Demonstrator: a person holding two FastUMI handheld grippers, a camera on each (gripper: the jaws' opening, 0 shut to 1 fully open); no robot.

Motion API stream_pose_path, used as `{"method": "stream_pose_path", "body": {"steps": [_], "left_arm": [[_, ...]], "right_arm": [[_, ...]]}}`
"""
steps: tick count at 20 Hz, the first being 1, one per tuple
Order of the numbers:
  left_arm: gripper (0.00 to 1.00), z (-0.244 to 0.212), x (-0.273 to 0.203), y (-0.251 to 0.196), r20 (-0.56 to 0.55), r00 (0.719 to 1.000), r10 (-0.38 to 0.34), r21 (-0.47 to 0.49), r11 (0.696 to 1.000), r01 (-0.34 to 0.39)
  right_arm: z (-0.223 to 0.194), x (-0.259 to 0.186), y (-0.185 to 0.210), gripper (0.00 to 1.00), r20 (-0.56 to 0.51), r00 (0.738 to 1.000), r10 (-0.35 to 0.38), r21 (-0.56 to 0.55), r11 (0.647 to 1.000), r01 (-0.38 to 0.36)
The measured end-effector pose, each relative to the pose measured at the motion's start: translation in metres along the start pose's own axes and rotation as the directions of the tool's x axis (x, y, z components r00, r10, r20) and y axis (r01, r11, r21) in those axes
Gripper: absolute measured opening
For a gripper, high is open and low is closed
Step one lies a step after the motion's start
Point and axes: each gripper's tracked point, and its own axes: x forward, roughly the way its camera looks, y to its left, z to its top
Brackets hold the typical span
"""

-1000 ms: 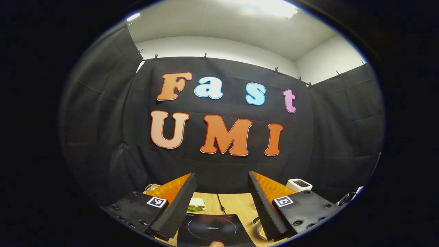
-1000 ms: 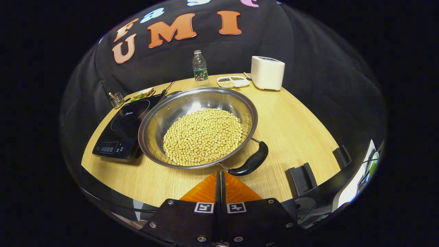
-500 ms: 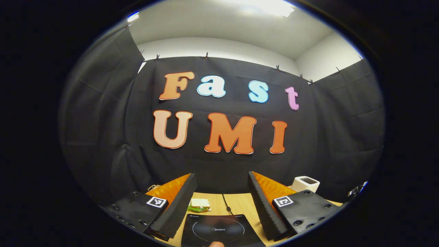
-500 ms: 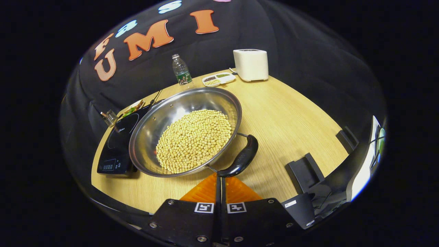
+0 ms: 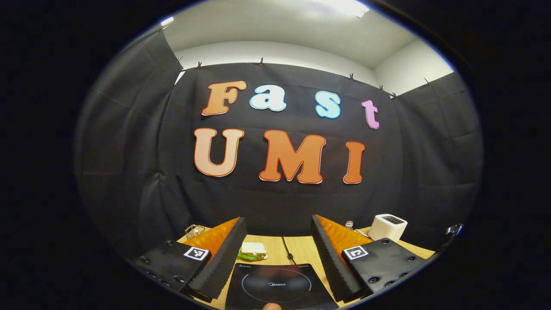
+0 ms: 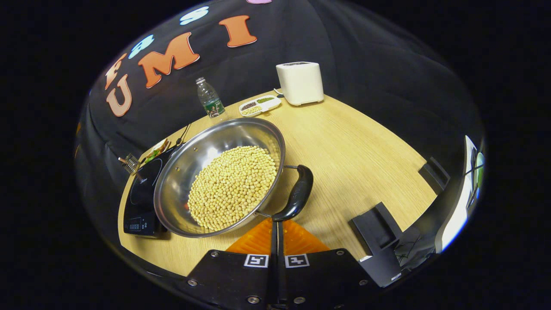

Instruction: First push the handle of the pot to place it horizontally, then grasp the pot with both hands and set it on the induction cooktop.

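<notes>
The right gripper (image 6: 276, 224), fingers pressed together, touches the handle (image 6: 296, 194) of the pot (image 6: 219, 176) beside the cooktop (image 6: 140, 202): pushing step. Left gripper (image 5: 279, 249) is spread above the cooktop. Next, both must grasp the pot.

So the left gripper (image 5: 279, 241) is sitting with its two fingers spread wide apart, nothing between them, aimed pretty much level and slightly up at the back of the booth. Both fingers (image 5: 224, 254) angle outward from the tips toward the base. There's a tiny bit of a fingertip (image 5: 271, 306) peeking in at the very bottom edge of the left gripper view, can't tell more than that.

The right gripper (image 6: 276, 226) is the opposite: fingers pressed together flat, just a thin seam between them, gripping nothing. It's tilted downward, and the closed tips are right up against the lower end of the pot's handle (image 6: 296, 193).
</notes>
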Motion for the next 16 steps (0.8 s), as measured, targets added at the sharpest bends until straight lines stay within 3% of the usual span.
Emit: {"method": "stream_pose_path", "body": {"steps": [16], "left_arm": [[0.98, -0.027, 0.01, -0.005, -0.042, 0.999, 0.017, 0.002, 1.0, -0.017]], "right_arm": [[0.037, 0.026, -0.019, 0.0, -0.008, 1.0, -0.03, 0.067, 0.997, 0.03]]}}
